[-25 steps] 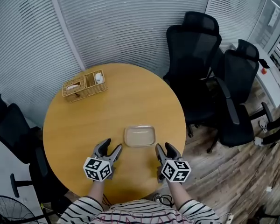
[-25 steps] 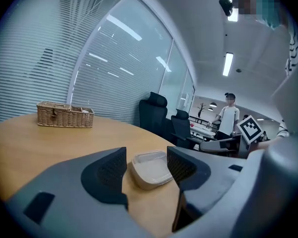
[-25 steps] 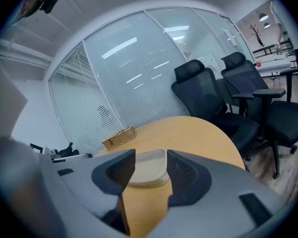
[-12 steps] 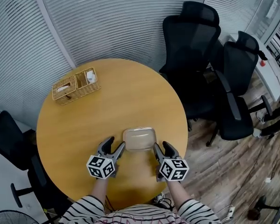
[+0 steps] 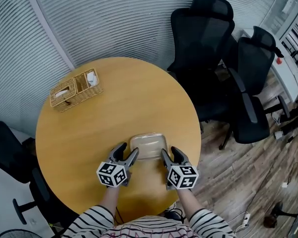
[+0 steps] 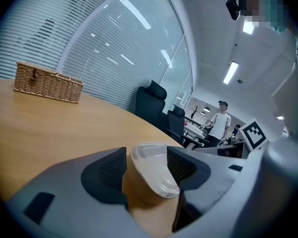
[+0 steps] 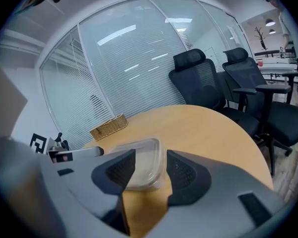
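Carrying a wicker basket (image 5: 74, 88) at its far-left edge, the round surface (image 5: 89, 128) is holding a clear container (image 5: 148, 147) near its front edge. Left gripper (image 5: 128, 150) and right gripper (image 5: 170, 152) are flanking it closer than before, jaws apart, unclamped.

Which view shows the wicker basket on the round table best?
The head view: it looks down into the wicker basket, showing both compartments and white contents. The left gripper view shows only its side wall; the right gripper view shows it small and far.
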{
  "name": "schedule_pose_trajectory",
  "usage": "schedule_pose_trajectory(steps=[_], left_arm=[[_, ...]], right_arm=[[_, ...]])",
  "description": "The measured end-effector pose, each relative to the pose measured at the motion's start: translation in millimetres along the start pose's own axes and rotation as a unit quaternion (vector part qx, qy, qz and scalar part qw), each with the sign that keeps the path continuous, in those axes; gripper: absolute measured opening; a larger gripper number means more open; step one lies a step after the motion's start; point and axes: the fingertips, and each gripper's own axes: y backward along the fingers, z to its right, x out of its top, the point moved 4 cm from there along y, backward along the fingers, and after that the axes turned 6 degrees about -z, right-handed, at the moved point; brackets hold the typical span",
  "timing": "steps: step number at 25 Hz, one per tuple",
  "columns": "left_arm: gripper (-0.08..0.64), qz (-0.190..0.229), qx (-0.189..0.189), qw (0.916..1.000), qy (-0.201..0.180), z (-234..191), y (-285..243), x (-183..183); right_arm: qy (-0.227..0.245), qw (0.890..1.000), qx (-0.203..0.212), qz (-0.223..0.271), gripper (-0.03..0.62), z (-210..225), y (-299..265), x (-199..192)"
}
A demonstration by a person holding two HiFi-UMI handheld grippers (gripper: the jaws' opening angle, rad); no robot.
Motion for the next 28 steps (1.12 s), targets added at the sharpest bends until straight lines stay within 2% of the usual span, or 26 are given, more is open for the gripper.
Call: schedule_pose_trajectory(steps=[11, 17, 28], left_arm=[[0.235, -0.006, -0.017, 0.9998, -0.002, 5, -10, -4], [0.235, -0.007, -0.016, 0.9998, -0.008, 7, -6, -3], [0.215, 0.042, -0.017, 0.9989, 0.011, 17, 25, 23]], right_arm=[[0.011, 1.000, 0.015, -0.024, 0.207, -2, -11, -4], [0.011, 0.999, 0.025, -0.019, 0.199, -7, -9, 0], [-0.007, 0.998, 0.060, 0.016, 0.118, -21, 14, 18]])
